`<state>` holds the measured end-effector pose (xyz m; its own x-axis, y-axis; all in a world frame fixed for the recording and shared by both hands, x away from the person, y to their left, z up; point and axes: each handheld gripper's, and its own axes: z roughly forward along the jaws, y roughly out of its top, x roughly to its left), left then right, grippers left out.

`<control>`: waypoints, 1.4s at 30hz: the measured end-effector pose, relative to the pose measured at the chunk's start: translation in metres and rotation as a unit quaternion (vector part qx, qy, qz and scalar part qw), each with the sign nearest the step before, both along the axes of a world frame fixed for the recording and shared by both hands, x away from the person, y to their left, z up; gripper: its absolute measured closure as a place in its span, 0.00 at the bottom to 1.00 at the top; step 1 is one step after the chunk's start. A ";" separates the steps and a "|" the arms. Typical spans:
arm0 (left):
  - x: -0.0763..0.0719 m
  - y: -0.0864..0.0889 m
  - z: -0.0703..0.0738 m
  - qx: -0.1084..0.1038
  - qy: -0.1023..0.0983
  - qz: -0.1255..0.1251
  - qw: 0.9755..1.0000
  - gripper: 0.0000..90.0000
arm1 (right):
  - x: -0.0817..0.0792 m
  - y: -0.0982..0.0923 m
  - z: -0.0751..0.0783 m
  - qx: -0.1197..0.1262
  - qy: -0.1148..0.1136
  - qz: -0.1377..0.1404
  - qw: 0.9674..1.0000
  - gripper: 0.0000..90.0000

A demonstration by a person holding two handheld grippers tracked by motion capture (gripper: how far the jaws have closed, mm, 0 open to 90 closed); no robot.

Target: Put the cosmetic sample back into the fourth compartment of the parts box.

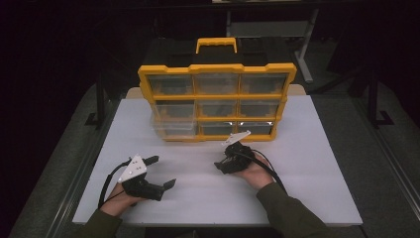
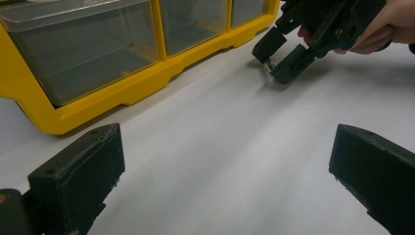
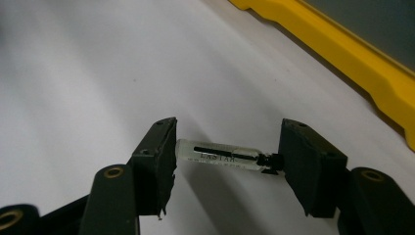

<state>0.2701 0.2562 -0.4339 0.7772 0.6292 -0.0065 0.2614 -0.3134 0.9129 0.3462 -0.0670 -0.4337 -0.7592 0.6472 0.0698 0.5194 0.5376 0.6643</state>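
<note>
On the white table (image 1: 307,163), in front of the yellow box (image 1: 216,101) with its 9 clear drawers, the left gripper (image 1: 163,171) rests spread wide, while the right gripper (image 3: 227,156) pinches a small glass vial (image 3: 220,154) lengthwise just above the tabletop.

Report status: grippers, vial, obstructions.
Left gripper open, idle on table. Right gripper clamps clear vial end to end. Yellow drawer organizer just beyond.
</note>
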 end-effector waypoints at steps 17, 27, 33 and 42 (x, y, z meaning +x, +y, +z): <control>0.000 -0.001 -0.001 -0.005 0.003 -0.004 1.000 0.00 | 0.003 -0.007 0.026 0.011 0.002 0.038 0.999 0.44; 0.000 0.000 -0.001 -0.004 0.000 -0.003 1.000 0.00 | 0.005 -0.004 0.043 0.011 0.011 0.052 0.999 0.44; -0.001 0.000 0.000 -0.004 0.000 -0.003 1.000 0.00 | 0.006 -0.004 0.053 0.018 0.008 0.058 0.998 0.44; 0.000 0.001 0.000 -0.001 0.002 -0.003 1.000 0.00 | 0.009 -0.004 0.070 0.030 0.000 0.069 0.997 0.44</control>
<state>0.2698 0.2568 -0.4341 0.7809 0.6246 -0.0109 0.2627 -0.3125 0.9129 0.3548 -0.0708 -0.3642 -0.8413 0.5305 0.1040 0.4420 0.5641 0.6975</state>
